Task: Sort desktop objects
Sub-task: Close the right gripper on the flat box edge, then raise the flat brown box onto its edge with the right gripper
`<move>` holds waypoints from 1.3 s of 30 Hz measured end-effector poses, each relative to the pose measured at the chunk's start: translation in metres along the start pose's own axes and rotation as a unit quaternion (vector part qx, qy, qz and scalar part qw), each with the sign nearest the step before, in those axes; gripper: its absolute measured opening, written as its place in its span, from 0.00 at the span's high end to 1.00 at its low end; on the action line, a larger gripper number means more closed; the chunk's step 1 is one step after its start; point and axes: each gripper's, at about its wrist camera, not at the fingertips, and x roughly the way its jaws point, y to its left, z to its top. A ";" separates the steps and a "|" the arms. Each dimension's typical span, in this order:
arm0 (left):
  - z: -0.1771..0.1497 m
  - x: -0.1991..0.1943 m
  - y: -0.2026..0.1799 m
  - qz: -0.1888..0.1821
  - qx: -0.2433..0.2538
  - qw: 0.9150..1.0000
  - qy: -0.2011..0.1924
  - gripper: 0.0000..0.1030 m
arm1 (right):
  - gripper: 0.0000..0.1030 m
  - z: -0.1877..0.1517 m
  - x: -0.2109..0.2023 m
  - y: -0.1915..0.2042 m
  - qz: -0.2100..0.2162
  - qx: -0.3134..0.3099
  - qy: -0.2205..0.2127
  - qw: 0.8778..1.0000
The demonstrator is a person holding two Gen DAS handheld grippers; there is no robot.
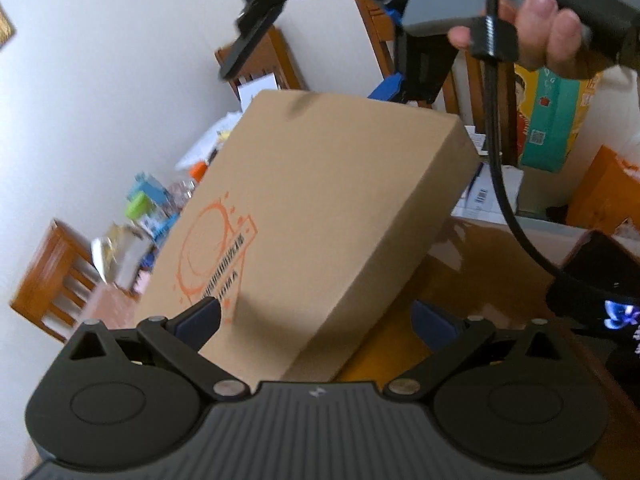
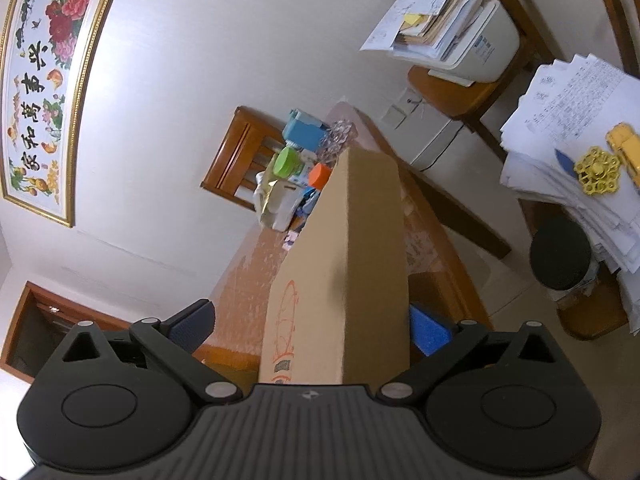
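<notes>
A flat brown cardboard box with an orange print fills the left wrist view, tilted over the wooden table. My left gripper is wide open at the box's near end; its left pad lies against the box top, its right pad stands apart. The right gripper shows at the box's far top edge. In the right wrist view the box stands edge-on between my right gripper's fingers. The right blue pad touches its side; the left pad stands apart.
Clutter sits at the table's far end: a green lid, blue box, orange cap. Wooden chairs stand by the wall. A printer with papers and a paper stack are to the right. A black device lies right.
</notes>
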 end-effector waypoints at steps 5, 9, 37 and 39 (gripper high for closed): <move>0.001 0.007 0.000 0.019 -0.002 1.000 -0.004 0.02 | 0.00 -0.001 0.006 0.003 -0.010 -0.006 0.006 1.000; -0.001 0.011 0.005 0.028 -0.013 1.000 0.004 0.02 | 0.00 -0.001 0.007 0.001 -0.011 -0.002 0.007 1.000; -0.015 0.010 0.011 0.044 -0.032 0.998 0.023 0.01 | 0.45 0.011 0.016 -0.002 -0.103 -0.029 0.119 0.987; -0.018 0.009 0.010 0.056 -0.023 0.998 0.029 0.01 | 0.45 0.013 0.016 0.000 -0.103 -0.029 0.121 0.987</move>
